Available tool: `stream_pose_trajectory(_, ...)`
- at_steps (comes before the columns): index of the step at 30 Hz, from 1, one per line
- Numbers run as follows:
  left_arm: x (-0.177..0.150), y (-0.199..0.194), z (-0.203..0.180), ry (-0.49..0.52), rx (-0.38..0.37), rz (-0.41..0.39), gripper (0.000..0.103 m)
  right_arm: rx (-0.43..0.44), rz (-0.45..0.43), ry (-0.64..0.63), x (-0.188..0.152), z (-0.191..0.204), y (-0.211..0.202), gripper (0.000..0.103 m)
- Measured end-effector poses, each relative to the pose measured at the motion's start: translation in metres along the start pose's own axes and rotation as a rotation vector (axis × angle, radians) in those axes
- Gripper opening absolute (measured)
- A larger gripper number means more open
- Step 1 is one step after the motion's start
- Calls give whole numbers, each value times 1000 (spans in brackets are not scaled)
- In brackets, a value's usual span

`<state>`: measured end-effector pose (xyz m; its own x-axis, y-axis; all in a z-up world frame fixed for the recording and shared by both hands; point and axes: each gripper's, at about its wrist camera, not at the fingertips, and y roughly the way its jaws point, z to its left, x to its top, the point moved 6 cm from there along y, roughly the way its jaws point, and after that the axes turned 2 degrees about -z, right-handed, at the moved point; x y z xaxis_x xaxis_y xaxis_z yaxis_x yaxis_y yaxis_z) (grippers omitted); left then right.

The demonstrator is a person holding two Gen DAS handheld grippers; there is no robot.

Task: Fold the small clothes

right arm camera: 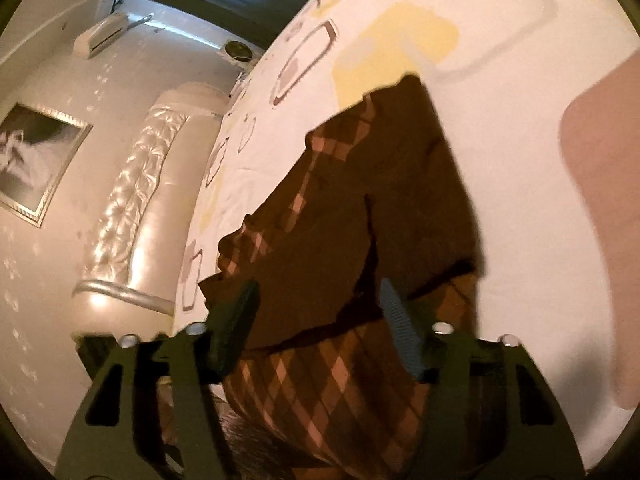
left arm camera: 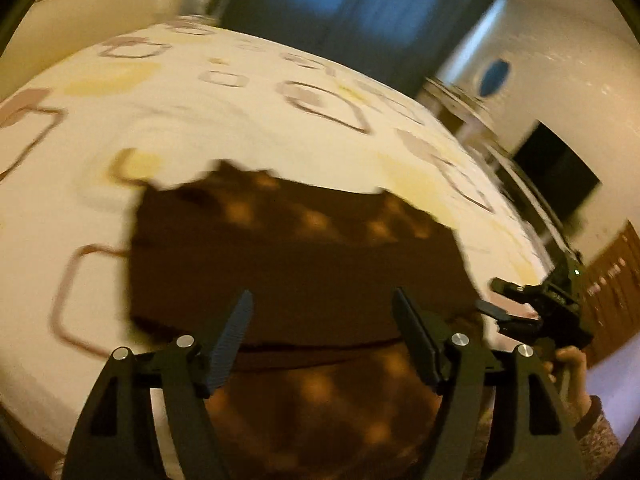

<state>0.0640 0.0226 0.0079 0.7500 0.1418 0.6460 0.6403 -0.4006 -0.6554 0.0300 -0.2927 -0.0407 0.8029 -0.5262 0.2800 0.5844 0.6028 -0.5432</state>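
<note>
Both tongs, left (left arm camera: 322, 322) and right (right arm camera: 318, 312), stand spread with nothing between them, above a brown argyle garment (left arm camera: 296, 256). It lies partly folded on the bed's patterned sheet (left arm camera: 224, 120), near a tufted headboard (right arm camera: 136, 184).

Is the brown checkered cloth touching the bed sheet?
Touching. The right wrist view shows the brown checkered cloth lying flat on the patterned bed sheet, no gap beneath its edges.

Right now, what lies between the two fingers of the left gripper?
In the left wrist view, only the brown garment shows between the open left gripper; nothing is held.
</note>
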Motion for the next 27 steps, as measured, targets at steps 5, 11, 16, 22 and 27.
stream_pose_trajectory(5,3,-6,57,-130,79,-9,72,-39,36,0,-2,-2,35,44)
stream_pose_trajectory(11,1,-8,79,-161,122,-10,72,-63,11,-52,0,11,37,3)
stream_pose_trajectory(16,-4,-4,90,-171,148,-1,76,-123,-97,-111,21,1,-5,2)
stream_pose_trajectory(22,-12,2,104,-216,156,26,76,-51,-73,11,19,-33,-10,5)
stream_pose_trajectory(27,-13,2,107,-237,142,34,76,-68,-64,30,19,-33,-4,43)
